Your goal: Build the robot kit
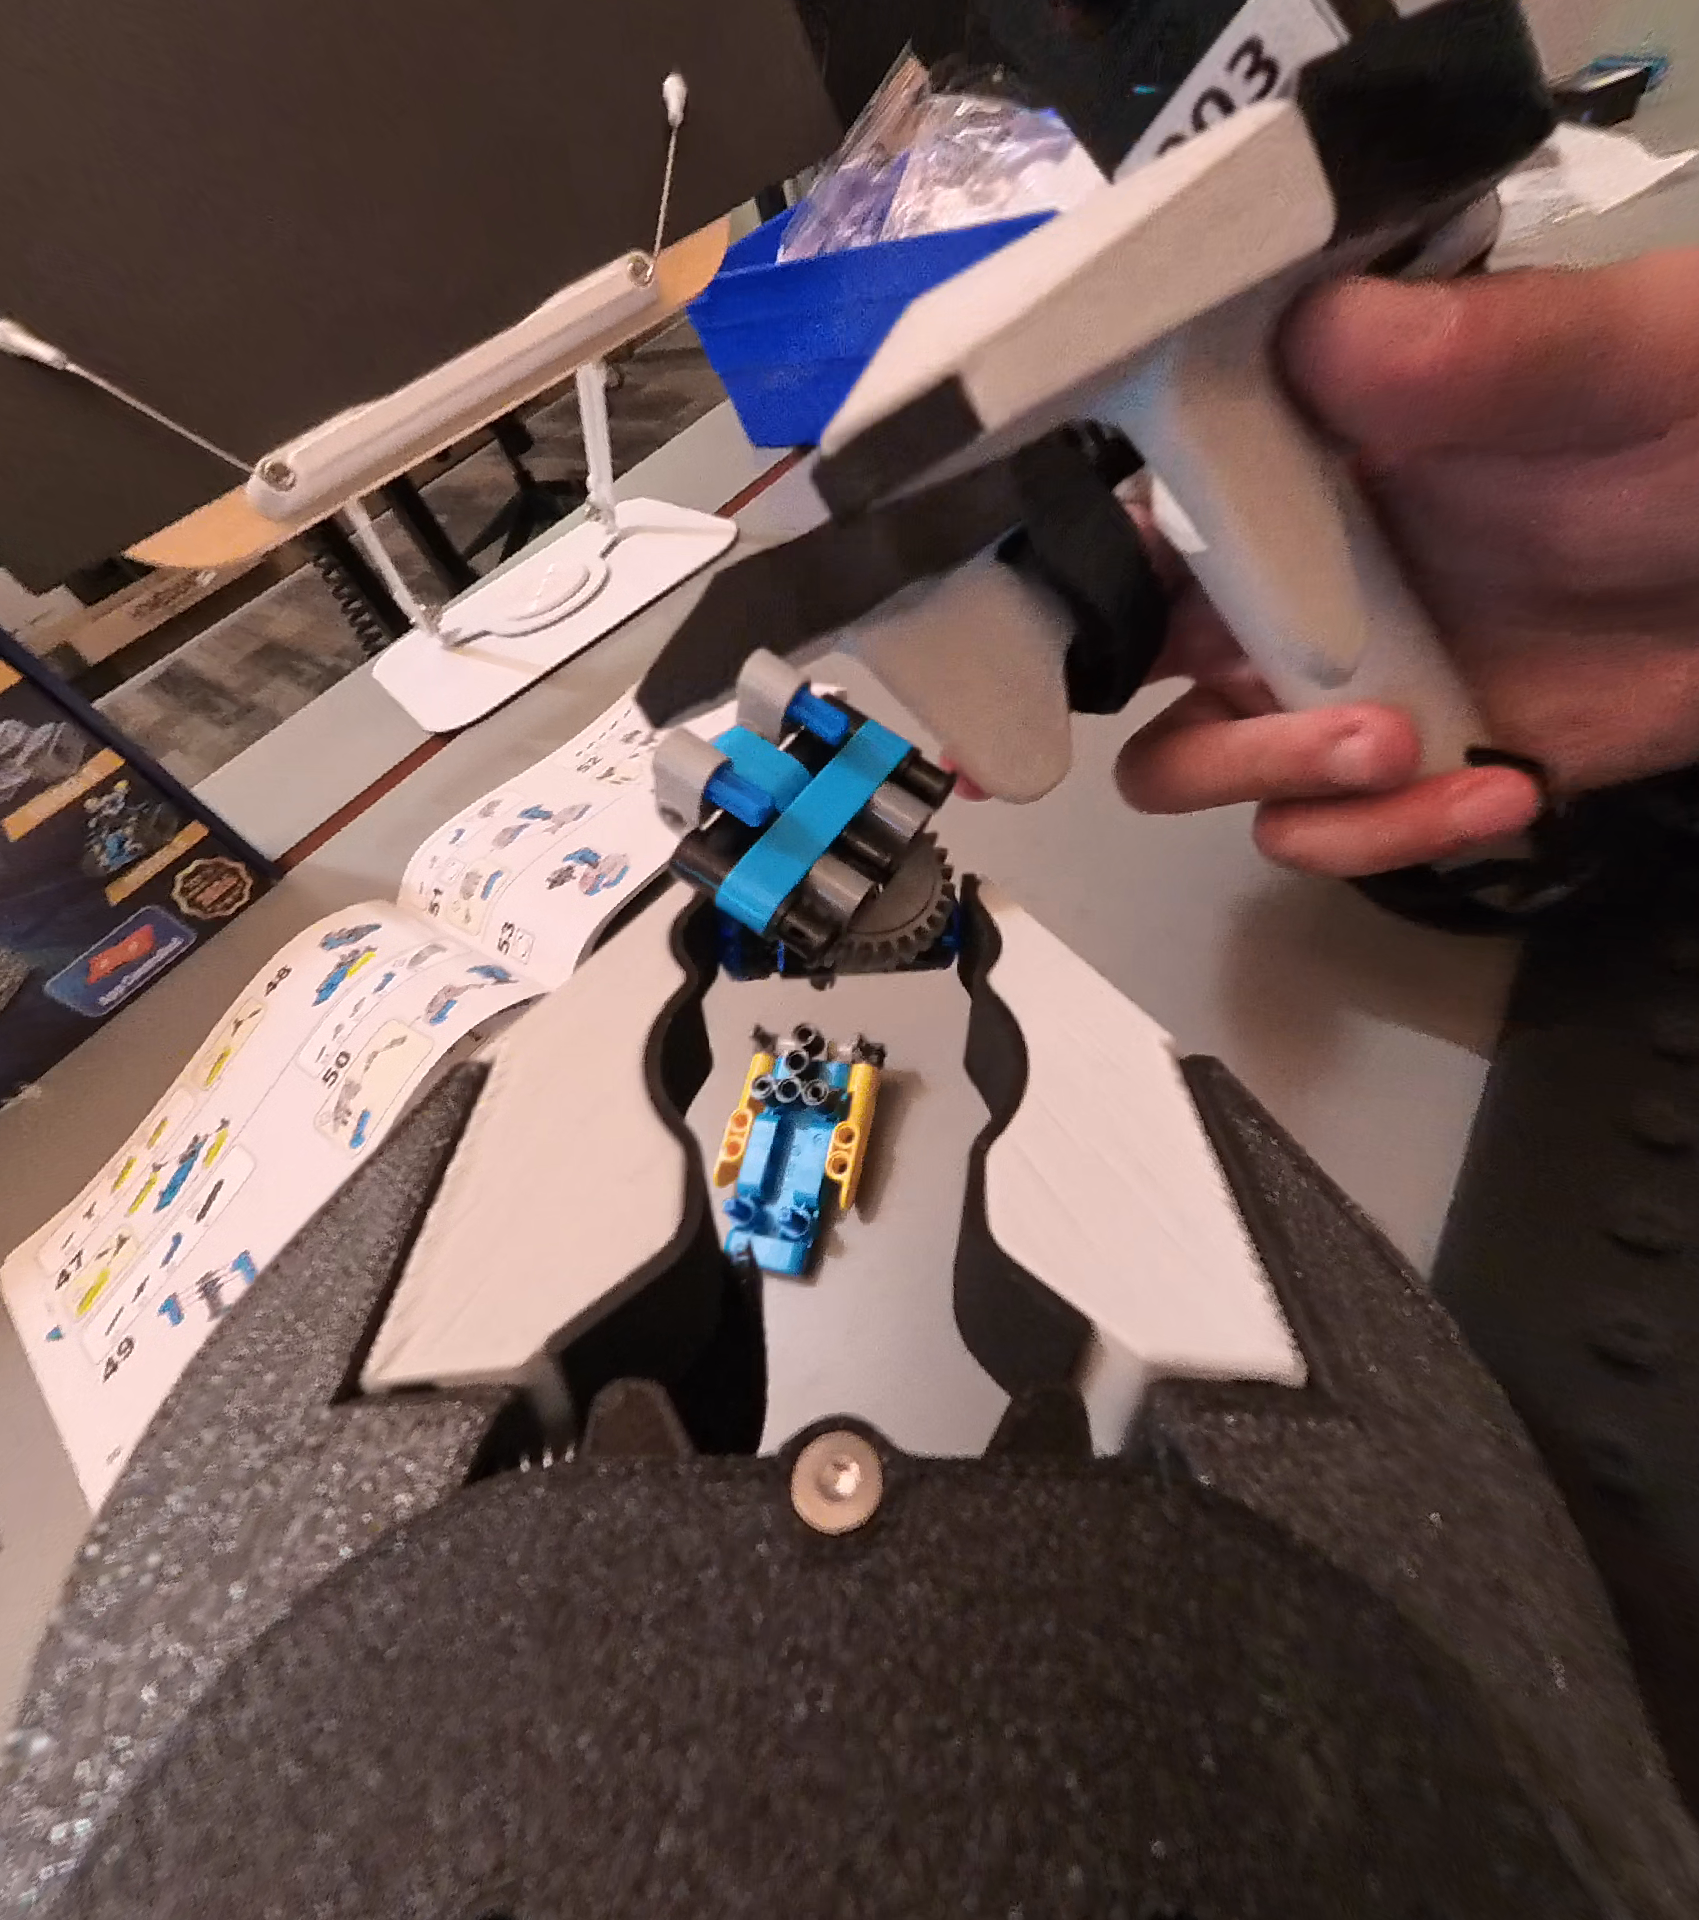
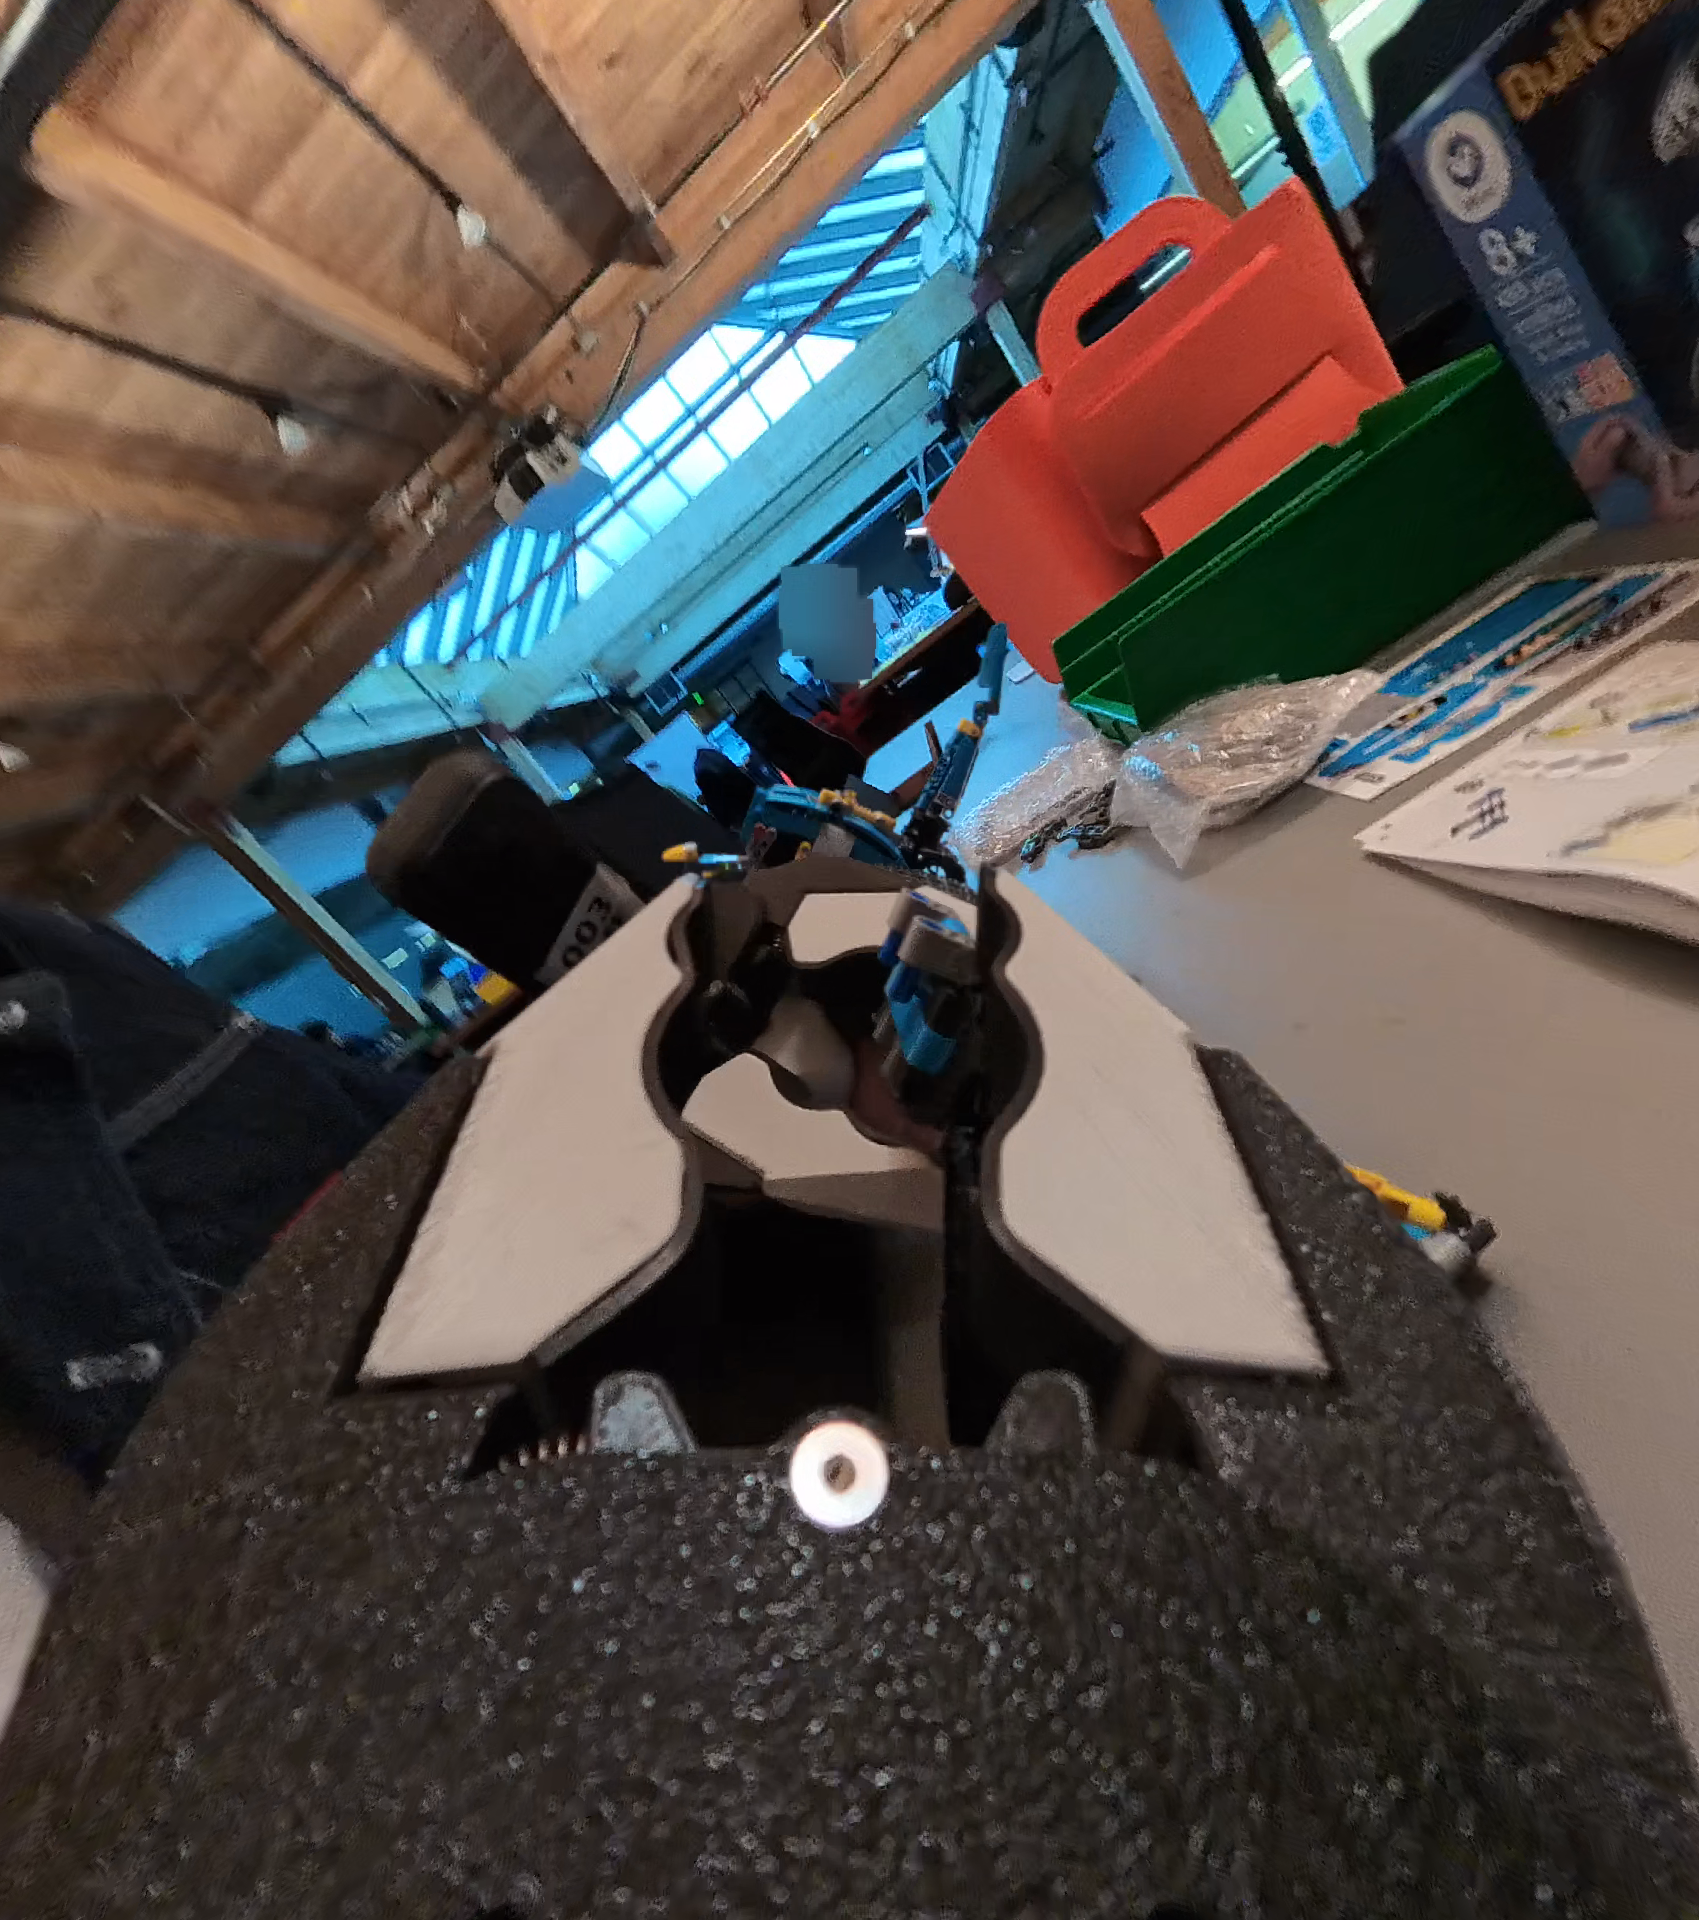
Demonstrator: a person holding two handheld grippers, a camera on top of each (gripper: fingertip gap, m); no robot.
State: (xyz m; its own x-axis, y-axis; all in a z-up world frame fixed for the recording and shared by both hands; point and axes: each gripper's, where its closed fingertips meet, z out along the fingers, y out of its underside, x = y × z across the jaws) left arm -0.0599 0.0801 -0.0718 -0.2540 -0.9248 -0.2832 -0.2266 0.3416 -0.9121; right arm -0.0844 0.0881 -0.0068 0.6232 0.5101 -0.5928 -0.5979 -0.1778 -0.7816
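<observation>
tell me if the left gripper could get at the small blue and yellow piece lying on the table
Probably not right away. The left gripper is shut on the blue and grey brick assembly, which the right gripper also grips. The blue and yellow piece lies uncovered on the table just below.

Grey table [image 2: 1447, 1039] under a wooden plank ceiling [image 2: 201, 364] with skylight windows [image 2: 720, 395], dark panel [image 1: 305, 208] behind, bluish daylight in the workshop.

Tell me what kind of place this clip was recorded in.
Probably a workshop or maker space, at a table used for a toy brick build. An open instruction booklet lies by the kit box, and wooden ceiling beams with skylights show overhead.
</observation>
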